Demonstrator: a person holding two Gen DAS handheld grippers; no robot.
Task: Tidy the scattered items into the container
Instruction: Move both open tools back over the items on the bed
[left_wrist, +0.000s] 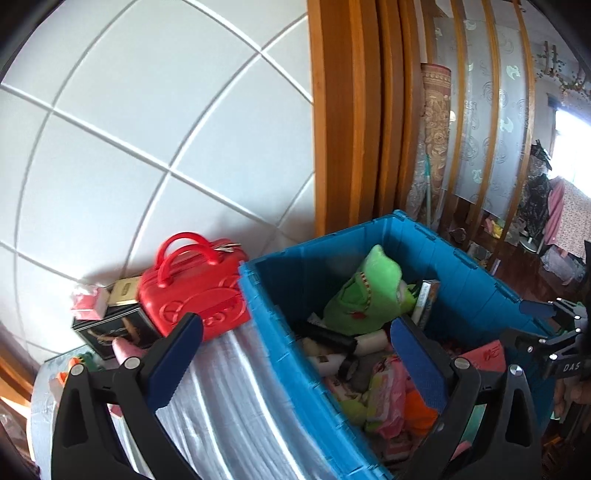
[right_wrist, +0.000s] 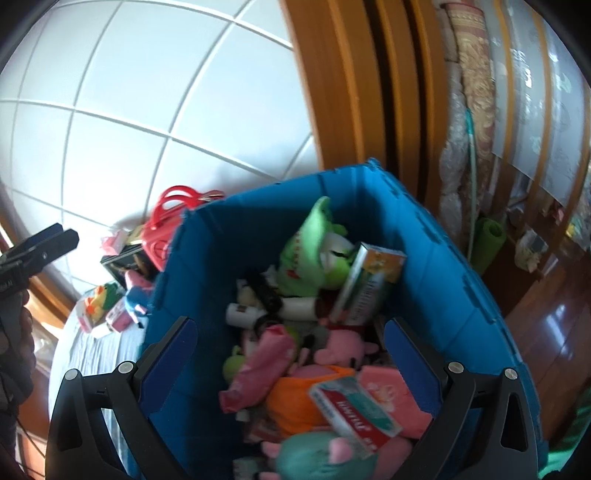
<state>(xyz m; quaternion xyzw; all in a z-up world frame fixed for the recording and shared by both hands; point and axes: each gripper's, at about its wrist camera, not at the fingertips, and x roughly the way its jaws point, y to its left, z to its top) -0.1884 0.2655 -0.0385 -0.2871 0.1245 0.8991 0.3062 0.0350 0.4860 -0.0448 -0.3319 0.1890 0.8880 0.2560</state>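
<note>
Left tongs (left_wrist: 295, 350): spread wide, nothing held, straddling the blue container's (left_wrist: 280, 354) left wall. Right tongs (right_wrist: 288, 347): spread wide, empty, above container contents at frame centre. Green plush (right_wrist: 314, 243): inside, upper centre. Red handbag (left_wrist: 192, 291): outside, left, on table (left_wrist: 229, 406).

**Tiled Wall, Wooden Frames, Bright Window**

A white tiled wall (left_wrist: 147, 129) is filling the left side. An orange wooden door frame (left_wrist: 347, 118) is standing beside it, with patterned frosted glass panels (left_wrist: 476, 122) following. Daylight is pouring through a window (left_wrist: 572, 147), and the dark wooden floor (right_wrist: 546, 332) is gleaming.
</note>
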